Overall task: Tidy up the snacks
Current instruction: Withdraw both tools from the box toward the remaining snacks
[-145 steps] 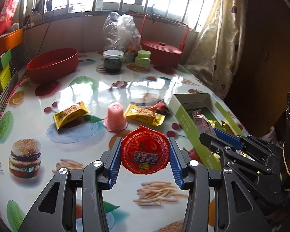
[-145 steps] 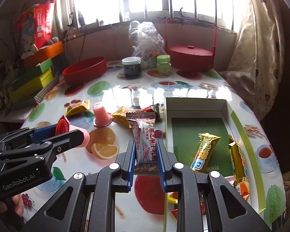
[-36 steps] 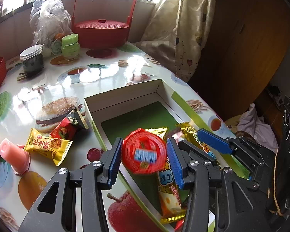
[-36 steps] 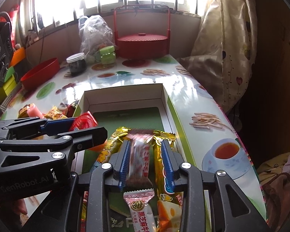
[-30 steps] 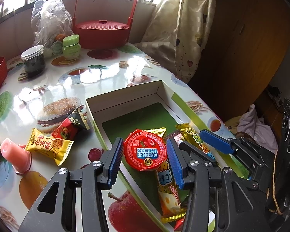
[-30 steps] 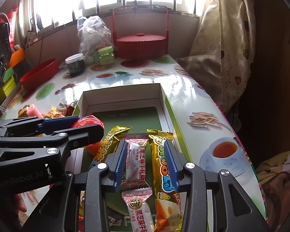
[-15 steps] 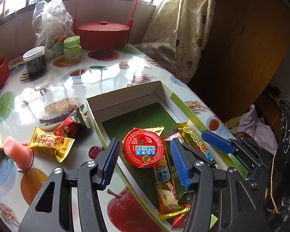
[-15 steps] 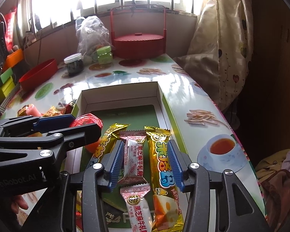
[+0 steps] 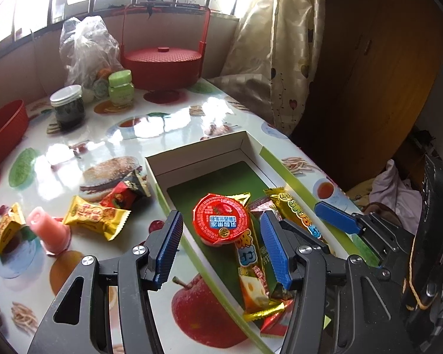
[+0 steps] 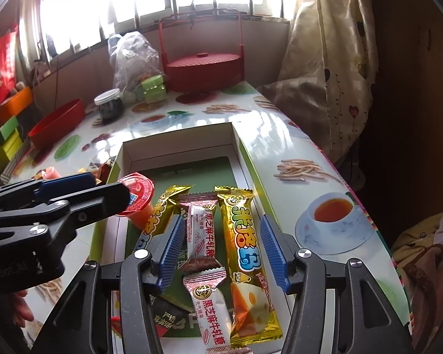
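Risk: the red-lidded jelly cup [image 9: 220, 220] rests partly on a gold wafer bar [image 10: 246, 253] in the green-lined box [image 9: 198, 159] and may tip. Left gripper [image 9: 221, 250] stands spread, clear of the cup; right gripper [image 10: 221, 250], its jaws just opened, straddles the released sesame nougat bar [image 10: 199, 230]. A pink jelly cup [image 9: 48, 230] and yellow candies [image 9: 96, 216] wait outside on the table [image 9: 168, 126].

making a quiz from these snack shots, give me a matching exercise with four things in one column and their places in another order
Things:
1. red-lidded jelly cup
2. pink jelly cup
3. dark jar with white lid
4. yellow candy packet

Places:
A. upside down on the tablecloth, left of the box
B. far end of the table, near the green jar
C. inside the green box
D. flat on the tablecloth between the pink cup and the box

Pairs: 1-C, 2-A, 3-B, 4-D
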`<state>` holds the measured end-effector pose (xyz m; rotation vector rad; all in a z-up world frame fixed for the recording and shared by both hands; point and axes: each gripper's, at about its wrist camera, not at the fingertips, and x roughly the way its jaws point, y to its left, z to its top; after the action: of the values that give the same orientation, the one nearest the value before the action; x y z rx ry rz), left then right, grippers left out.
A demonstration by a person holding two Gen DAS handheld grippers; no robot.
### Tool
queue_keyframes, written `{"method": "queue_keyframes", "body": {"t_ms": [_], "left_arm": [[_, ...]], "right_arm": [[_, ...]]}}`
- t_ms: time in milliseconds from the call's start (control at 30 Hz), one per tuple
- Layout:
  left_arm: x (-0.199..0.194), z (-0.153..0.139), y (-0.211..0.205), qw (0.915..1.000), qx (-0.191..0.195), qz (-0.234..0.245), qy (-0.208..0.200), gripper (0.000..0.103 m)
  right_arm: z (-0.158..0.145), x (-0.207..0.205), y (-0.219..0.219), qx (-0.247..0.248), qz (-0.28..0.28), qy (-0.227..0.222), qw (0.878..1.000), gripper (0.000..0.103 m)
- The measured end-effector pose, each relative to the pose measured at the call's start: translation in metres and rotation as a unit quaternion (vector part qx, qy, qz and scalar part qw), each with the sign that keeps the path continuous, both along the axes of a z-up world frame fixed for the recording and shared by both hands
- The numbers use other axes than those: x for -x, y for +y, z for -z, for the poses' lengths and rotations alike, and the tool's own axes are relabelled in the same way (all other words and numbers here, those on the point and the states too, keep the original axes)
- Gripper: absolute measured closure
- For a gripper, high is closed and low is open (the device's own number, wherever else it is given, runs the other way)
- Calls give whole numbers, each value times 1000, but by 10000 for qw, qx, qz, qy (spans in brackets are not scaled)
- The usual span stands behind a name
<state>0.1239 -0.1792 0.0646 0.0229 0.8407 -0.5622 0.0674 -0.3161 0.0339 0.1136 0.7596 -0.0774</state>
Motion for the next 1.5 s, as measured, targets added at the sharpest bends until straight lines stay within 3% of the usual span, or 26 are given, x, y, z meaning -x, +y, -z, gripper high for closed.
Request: {"method": "queue_keyframes", "body": {"t_ms": [600,933,1500], "left_arm": [[18,-7,32,9991,-12,-404,-118,47],[23,-8,58,9976,81,-671,-138,47],[14,3,118,9903,214,-1372,-22,47]], "right_arm": [[-11,6,22,17,-95,-71,9999,49],[-19,2,37,-238,-275,-146,9992,49],[-19,-19,85,-201,-782,-142,9966,49]]}}
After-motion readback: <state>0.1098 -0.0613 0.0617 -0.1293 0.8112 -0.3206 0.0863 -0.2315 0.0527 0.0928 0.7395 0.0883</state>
